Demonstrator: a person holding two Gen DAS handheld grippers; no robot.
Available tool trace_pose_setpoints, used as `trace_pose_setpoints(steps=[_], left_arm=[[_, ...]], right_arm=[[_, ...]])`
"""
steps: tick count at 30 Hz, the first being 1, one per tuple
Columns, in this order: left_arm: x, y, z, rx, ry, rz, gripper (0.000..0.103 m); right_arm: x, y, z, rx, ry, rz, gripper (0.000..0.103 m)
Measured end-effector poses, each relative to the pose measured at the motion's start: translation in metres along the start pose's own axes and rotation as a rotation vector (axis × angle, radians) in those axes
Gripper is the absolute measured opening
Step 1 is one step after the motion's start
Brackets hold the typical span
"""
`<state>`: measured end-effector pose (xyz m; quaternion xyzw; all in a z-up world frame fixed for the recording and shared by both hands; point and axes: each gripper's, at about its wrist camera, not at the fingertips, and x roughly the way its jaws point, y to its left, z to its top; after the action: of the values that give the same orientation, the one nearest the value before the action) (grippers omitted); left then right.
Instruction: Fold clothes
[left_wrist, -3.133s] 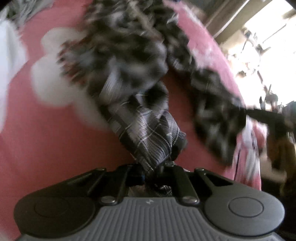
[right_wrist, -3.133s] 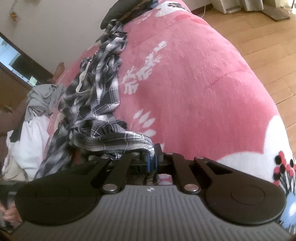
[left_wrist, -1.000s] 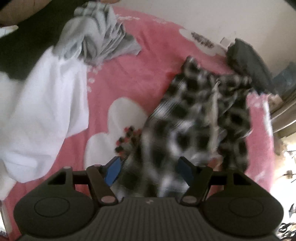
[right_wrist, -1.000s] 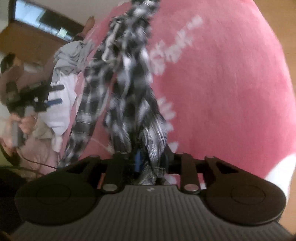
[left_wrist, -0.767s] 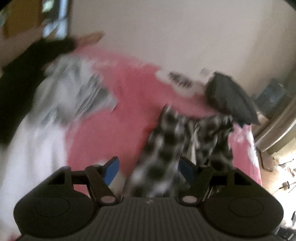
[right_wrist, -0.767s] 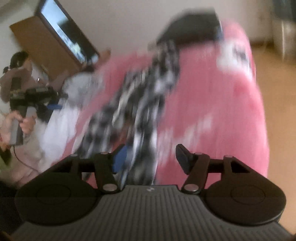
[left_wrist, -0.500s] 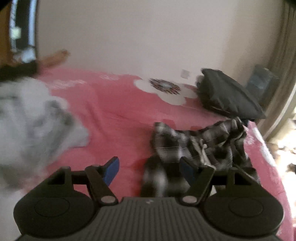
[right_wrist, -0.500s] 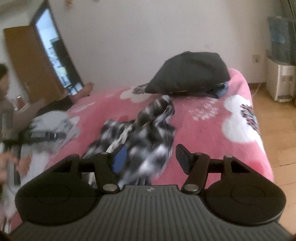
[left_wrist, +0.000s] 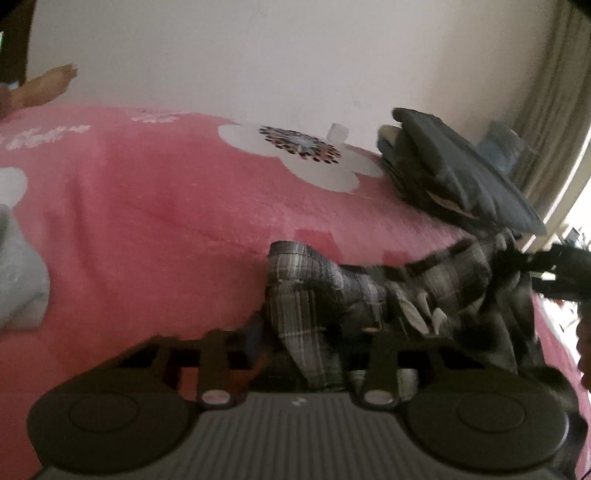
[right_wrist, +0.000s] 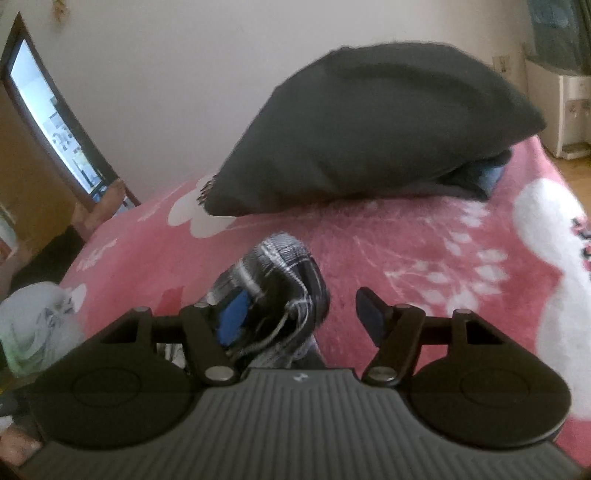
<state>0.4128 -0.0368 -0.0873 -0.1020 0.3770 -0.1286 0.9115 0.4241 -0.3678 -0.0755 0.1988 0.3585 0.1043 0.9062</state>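
A: Plaid garment (left_wrist: 332, 295) — where?
B: Rumpled on the pink bed (left_wrist: 147, 221), running left to right across the left wrist view, lumpy, not flat. Near end draped down between the fingers of the left tool (left_wrist: 314, 354).

A: Left tool state?
B: Jaws spread wide, cloth lying loose in the gap, not pinched. Blurry there, but gap clear.

A: Right tool (right_wrist: 299, 314)?
B: Also spread. Blue pad of left finger (right_wrist: 231, 317) pressed against a rolled plaid bunch (right_wrist: 280, 273); right finger well apart from it, bare bed between. No clamp. Same tool also seen at far right of left view, dark, at the garment's right end (left_wrist: 554, 269).

A: Key relation?
B: Long axis roughly left-right. Left tool at the near-left end, right tool at the far-right end. Cloth directly ahead of and partly inside both sets of jaws, offset to the left side in the right tool.

A: Nearer one?
B: Both touching or nearly. Left more centred on the cloth.

A: Stage?
B: Not folded as lying. Could fit a release after laying out, or a re-grab of the ends. Cannot settle which.

A: Other stuff?
B: Dark pillow (right_wrist: 369, 125) far on the bed, well beyond the garment. Pale clothes (right_wrist: 33, 325) at left. A person's foot (right_wrist: 107, 206) at far left edge.
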Motion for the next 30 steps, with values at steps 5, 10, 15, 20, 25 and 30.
trace_pose_setpoints(steps=[5, 10, 15, 20, 25, 30], left_arm=[[-0.002, 0.001, 0.017, 0.015, -0.032, 0.009, 0.009], [-0.005, 0.002, 0.034, 0.029, -0.063, 0.017, 0.009], [0.004, 0.007, 0.049, 0.025, -0.066, 0.039, 0.009], [0.037, 0.031, 0.041, -0.085, -0.022, 0.059, 0.017], [0.03, 0.035, 0.039, -0.091, -0.029, 0.049, 0.026], [0.031, 0.031, 0.036, -0.068, -0.05, 0.067, 0.027]], right_arm=[[0.004, -0.002, -0.005, 0.05, -0.029, 0.024, 0.017], [-0.016, -0.002, -0.005, 0.068, -0.076, 0.072, 0.016], [0.002, -0.006, 0.007, 0.108, -0.069, 0.05, 0.016], [0.036, -0.015, 0.005, 0.18, -0.009, -0.001, 0.031], [0.011, -0.027, 0.004, 0.249, -0.021, 0.05, 0.059], [-0.041, -0.037, -0.017, 0.183, 0.09, 0.105, 0.068]])
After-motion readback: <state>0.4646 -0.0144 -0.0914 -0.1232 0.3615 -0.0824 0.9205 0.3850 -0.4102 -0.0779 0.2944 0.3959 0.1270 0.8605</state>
